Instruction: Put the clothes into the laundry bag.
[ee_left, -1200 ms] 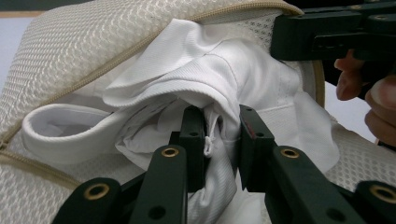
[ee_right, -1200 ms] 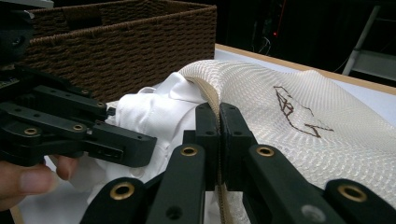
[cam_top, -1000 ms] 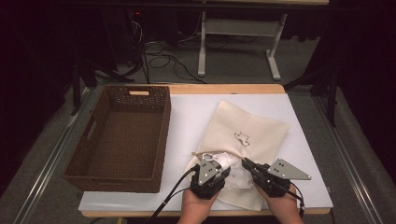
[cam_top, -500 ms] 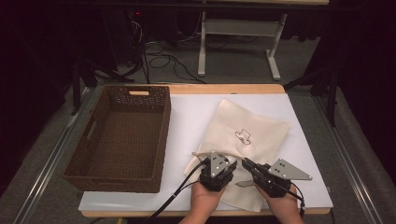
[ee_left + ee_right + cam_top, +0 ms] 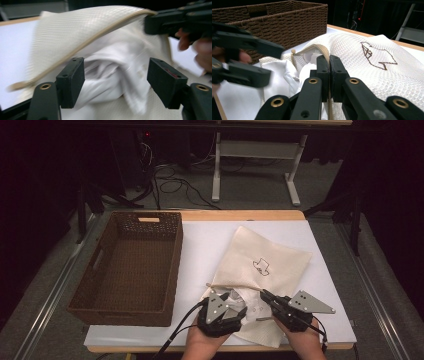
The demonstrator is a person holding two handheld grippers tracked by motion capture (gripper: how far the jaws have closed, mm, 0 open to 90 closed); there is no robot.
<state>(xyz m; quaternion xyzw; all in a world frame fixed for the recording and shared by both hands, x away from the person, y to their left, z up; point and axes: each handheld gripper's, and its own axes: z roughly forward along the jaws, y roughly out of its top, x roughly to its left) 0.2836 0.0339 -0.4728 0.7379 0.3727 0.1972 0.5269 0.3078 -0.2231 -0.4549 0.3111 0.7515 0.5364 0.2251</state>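
Lying at the lower centre of the high view on the white bench [image 5: 210,250], the cream mesh laundry bag [image 5: 265,265] has its zipped rim pinched by the right tongs [image 5: 329,75], while the left tongs [image 5: 116,82], just opened, stand spread before the crumpled white cloth [image 5: 110,75] in its mouth.

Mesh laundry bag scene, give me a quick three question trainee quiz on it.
1. True or false: the right gripper pinches the mesh bag's zipper edge.
2. What is between the left gripper's fingers? A) white cloth B) a spoon C) a cup
3. Which side of the bag does the wicker basket sit on in the high view?

Key: 1 true; 2 A, unpinched, since those fingers have just been opening; 3 left.
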